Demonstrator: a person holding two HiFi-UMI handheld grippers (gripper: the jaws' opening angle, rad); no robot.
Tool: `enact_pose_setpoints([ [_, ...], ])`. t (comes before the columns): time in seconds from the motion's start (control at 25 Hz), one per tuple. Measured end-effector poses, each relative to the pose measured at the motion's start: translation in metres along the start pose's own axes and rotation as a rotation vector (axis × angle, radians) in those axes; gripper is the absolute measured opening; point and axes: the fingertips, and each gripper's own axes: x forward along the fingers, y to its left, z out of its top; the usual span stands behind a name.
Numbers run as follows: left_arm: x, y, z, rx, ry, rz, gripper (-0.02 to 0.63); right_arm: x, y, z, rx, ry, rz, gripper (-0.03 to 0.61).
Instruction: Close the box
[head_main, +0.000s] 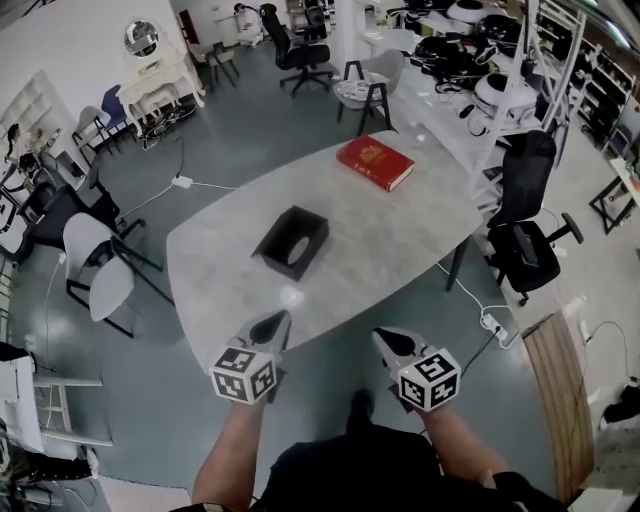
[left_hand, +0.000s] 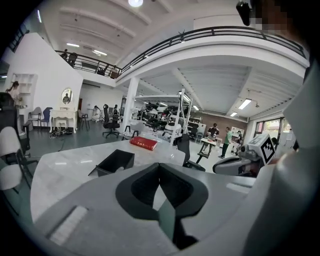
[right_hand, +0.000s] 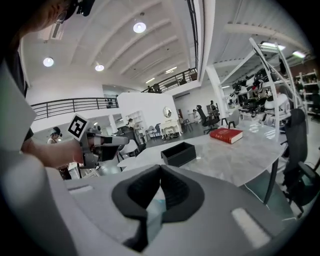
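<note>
Black box (head_main: 292, 243) — ahead of the left fingers (head_main: 270, 328) and right fingers (head_main: 396, 345), both together, empty — could be slid, not closed, by a blunt push.

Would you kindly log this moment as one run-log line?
left gripper: shut, empty | right gripper: shut, empty | black box: open, untouched | red book: beyond box

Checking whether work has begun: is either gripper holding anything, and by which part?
Nothing is held. The left gripper and right gripper are both shut and empty, and the box sits apart from them on the table.
</note>
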Motion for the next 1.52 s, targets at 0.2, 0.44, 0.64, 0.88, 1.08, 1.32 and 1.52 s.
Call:
enact_pose_setpoints([
  [0.2,0.031,0.003,0.023,-0.009,-0.015,0.057,-0.002,0.008,-0.044,0.015,-0.005,0.004,0.039,0.002],
  [0.44,0.047,0.024,0.035,-0.026,-0.034,0.089,-0.002,0.029,-0.07,0.04,-0.017,-0.005,0.047,0.002],
  [0.64,0.066,0.052,0.042,-0.053,-0.049,0.094,-0.002,0.06,-0.081,0.055,-0.035,0.022,0.057,0.002],
  [0.88,0.102,0.105,0.062,-0.08,-0.067,0.094,-0.002,0.111,-0.099,0.091,-0.06,0.033,0.062,0.002],
  [1.08,0.125,0.152,0.076,-0.098,-0.069,0.089,-0.002,0.161,-0.109,0.12,-0.083,0.053,0.064,0.002],
  [1.32,0.137,0.207,0.088,-0.097,-0.07,0.096,-0.002,0.221,-0.107,0.14,-0.096,0.085,0.076,0.002],
  [1.52,0.138,0.241,0.091,-0.124,-0.085,0.1,-0.002,0.263,-0.096,0.156,-0.113,0.084,0.099,0.002],
])
